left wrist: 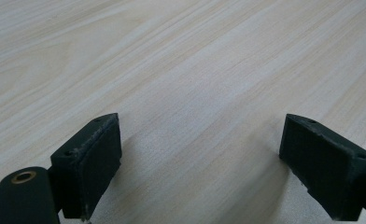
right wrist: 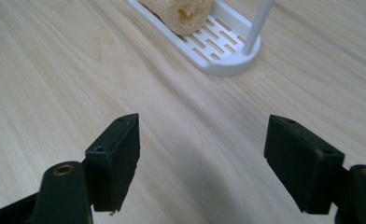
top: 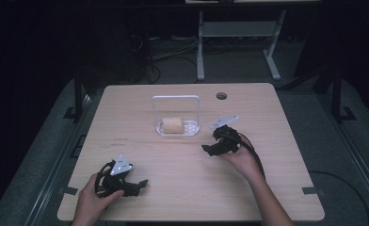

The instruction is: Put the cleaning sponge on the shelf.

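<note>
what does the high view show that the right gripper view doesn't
High view alone: the whole table with its round hole, both hands, the left gripper near the front edge, the rack's tall handle loop, and the floor and desk frame beyond.
Right gripper view alone: the slots in the rack's base, a hollow in the sponge's end, and the right gripper's jaws close up, wide apart with nothing between them.
Both: the white rack with the sponge lying in it, the right gripper, the wood tabletop.
</note>
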Motion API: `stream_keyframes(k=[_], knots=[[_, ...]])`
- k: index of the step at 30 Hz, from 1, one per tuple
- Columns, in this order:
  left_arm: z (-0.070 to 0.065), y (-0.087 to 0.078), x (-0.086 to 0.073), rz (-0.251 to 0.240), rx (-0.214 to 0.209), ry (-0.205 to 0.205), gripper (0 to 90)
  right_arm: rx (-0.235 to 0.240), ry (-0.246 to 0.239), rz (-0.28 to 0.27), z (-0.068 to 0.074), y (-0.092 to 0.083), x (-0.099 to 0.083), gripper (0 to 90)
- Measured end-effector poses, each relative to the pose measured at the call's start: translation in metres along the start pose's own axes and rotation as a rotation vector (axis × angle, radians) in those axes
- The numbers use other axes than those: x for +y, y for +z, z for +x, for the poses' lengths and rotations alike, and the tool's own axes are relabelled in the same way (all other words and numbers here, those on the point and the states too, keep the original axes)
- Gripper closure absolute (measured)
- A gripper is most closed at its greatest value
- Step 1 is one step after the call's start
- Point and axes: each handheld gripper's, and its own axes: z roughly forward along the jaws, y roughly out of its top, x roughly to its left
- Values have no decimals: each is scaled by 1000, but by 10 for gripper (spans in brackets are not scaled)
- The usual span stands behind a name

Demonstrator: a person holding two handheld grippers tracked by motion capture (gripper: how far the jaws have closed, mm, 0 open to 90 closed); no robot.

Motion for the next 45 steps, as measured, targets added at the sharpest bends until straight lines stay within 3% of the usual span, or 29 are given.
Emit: stream_keyframes(k=[14, 29, 45], knots=[[0, 0, 0, 5, 0, 7, 122, -36, 67, -25, -5, -28, -47, 149], [0, 0, 0, 4, 0, 6, 122, -74, 145, -43, -7, -57, -100, 136], [0, 0, 0, 2, 0, 4, 122, -131, 182, -52, -7, -67, -149, 38]])
